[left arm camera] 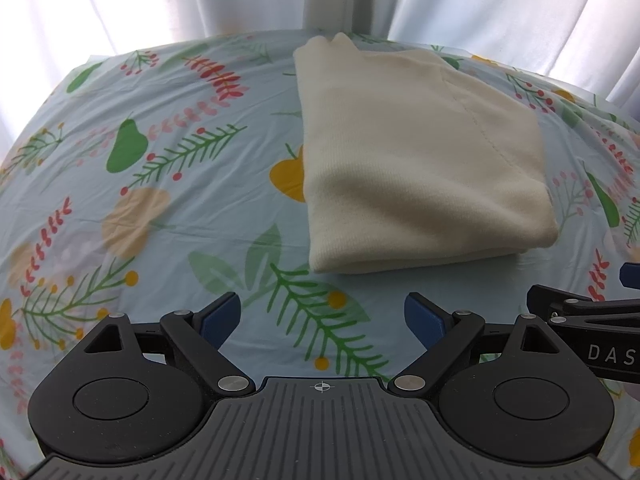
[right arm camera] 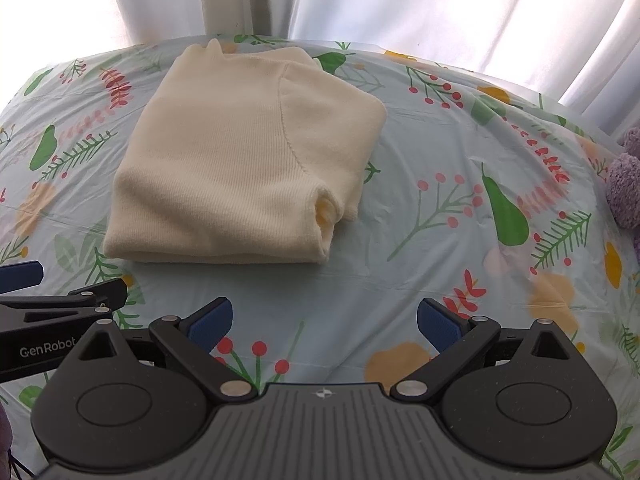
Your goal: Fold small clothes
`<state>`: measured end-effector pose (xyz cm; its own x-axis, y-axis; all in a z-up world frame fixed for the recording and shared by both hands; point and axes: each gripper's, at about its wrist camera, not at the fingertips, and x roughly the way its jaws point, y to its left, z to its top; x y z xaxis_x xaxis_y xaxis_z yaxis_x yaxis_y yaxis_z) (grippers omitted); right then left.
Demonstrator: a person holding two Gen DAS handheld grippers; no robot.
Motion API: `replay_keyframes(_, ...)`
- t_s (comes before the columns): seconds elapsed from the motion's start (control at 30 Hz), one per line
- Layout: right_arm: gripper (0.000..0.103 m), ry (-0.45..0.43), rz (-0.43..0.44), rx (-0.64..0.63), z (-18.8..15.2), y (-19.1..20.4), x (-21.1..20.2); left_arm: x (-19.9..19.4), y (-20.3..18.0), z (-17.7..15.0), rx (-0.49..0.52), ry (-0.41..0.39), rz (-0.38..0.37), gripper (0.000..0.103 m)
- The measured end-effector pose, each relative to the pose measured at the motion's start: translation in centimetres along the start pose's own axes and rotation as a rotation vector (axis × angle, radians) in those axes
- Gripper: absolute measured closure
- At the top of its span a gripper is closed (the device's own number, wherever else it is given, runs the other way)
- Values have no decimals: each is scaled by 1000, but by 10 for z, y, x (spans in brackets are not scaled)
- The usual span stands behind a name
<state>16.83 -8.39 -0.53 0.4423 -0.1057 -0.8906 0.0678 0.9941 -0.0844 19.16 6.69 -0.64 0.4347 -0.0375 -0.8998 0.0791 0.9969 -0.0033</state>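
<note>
Clearly my left claw and right claw hang released, empty, near the folded cream sweater on the tablecloth; soft, light knit, I'd pinch its thick near fold.

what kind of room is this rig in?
Probably a home room by a window: a table under a floral tablecloth, white curtains lit from behind, a folded cream sweater, something purple and fuzzy at the edge.

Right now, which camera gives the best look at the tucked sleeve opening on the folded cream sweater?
The right wrist view: the sleeve opening faces it at the cream sweater's near right corner. The left wrist view shows only a rounded folded edge at that corner of the sweater.
</note>
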Motion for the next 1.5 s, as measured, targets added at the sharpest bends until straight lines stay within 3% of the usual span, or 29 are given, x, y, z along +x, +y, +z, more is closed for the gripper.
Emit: replay_keyframes(1.5, 4, -6, -5, 0, 3, -5, 0, 0, 2, 1, 2, -6, -17, 10)
